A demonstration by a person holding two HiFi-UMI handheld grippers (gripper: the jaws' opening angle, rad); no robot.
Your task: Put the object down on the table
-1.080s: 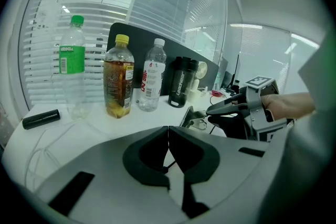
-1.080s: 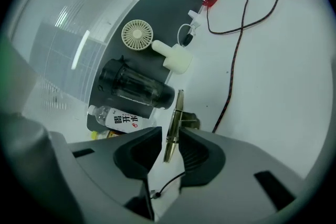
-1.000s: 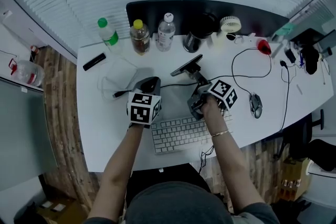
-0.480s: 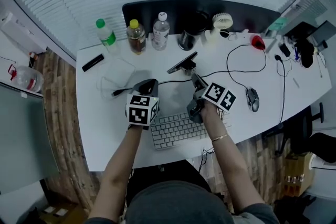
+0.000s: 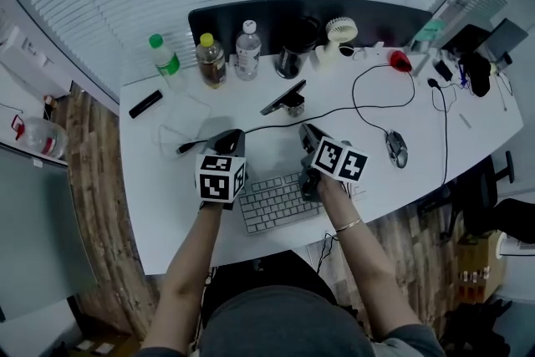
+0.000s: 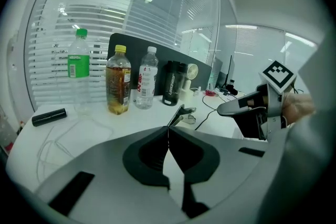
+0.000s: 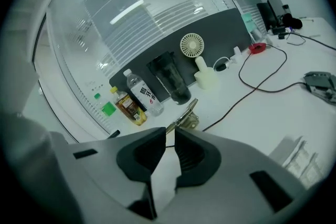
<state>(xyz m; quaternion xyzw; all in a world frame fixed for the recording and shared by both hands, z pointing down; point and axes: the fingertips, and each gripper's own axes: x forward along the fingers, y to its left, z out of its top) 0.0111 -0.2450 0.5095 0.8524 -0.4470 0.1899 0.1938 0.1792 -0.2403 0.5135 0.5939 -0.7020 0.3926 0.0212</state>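
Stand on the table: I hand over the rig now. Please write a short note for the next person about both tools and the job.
Left tool: shut, empty, held above the table beside the keyboard.
Right tool: jaws a narrow gap apart, nothing between them, above the keyboard's right end.
Stand: on the table ahead of both tools, touched by neither.
Done: the stand appears to be set down.
Left: probably nothing; only check that it sits steady.

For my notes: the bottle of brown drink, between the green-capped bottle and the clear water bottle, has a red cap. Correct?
Not red: the bottle of brown drink has a yellow cap, as the left gripper view shows. It does stand between the green-capped bottle and the clear water bottle.
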